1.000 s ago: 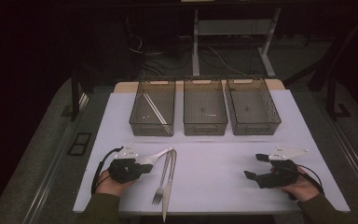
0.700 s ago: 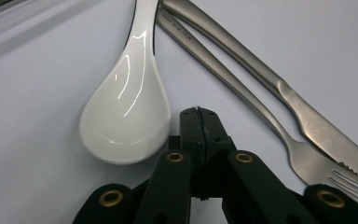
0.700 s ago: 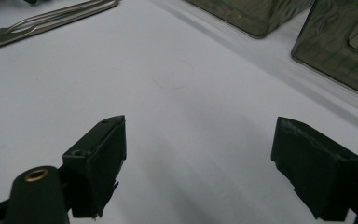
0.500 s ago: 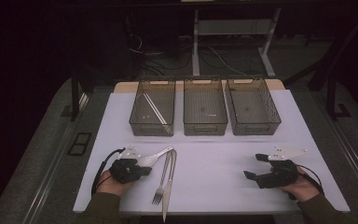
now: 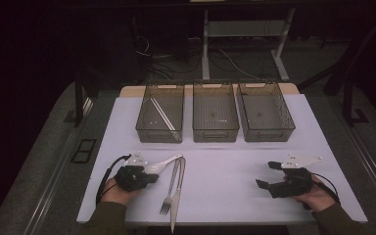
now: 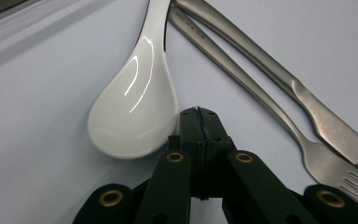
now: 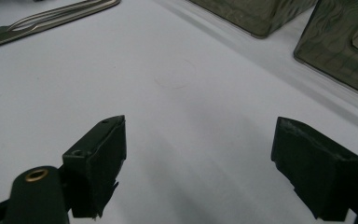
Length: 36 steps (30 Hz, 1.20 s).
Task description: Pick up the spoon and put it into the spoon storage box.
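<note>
Resting on the table [image 5: 235, 161], the left gripper [image 6: 199, 122] has its jaws pressed together on nothing, tips just beside the bowl of the white spoon [image 6: 137, 102], which lies to their left. Beyond it, to the right, lie the fork [image 6: 279, 119] and knife [image 6: 307, 93]. The right gripper [image 7: 198, 163], jaws spread over bare tabletop, sits well apart. Judging by this, the pick-up has not begun: the left jaws must open, then straddle the spoon before carrying it toward the bins [image 5: 215, 110].

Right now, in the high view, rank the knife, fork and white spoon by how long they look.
1. Knife, longest.
2. Fork, a bit shorter.
3. White spoon, shortest, though the left gripper may hide part of its bowl.
</note>
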Motion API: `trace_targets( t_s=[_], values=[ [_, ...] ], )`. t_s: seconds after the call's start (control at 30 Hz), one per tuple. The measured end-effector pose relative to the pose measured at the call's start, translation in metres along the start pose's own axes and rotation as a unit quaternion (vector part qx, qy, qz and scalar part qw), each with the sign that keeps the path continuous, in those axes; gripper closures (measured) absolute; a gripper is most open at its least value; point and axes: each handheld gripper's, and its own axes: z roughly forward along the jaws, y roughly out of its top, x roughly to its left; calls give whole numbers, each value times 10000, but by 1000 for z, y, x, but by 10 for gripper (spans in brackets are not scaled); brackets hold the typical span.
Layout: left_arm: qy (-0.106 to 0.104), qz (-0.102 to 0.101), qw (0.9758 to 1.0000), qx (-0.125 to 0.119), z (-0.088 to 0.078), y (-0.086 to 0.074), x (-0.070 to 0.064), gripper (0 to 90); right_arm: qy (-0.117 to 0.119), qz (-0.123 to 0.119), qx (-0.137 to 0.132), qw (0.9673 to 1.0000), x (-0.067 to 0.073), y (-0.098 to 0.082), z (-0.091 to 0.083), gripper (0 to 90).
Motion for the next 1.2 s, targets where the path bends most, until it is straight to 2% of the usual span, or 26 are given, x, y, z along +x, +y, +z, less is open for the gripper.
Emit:
trace_targets(
  t_s=[0.17, 0.87, 1.2],
  values=[
    [103, -9, 9999, 26, -1, 0, 3, 888, -4, -4, 2, 10000, 0, 0, 0, 178],
    [252, -231, 9994, -4, -4, -3, 15, 888, -2, -10, -5, 10000, 1, 0, 0, 178],
    [200, -254, 9995, -34, -6, -3, 16, 887, 2, -12, -10, 10000, 1, 0, 0, 178]
  ],
)
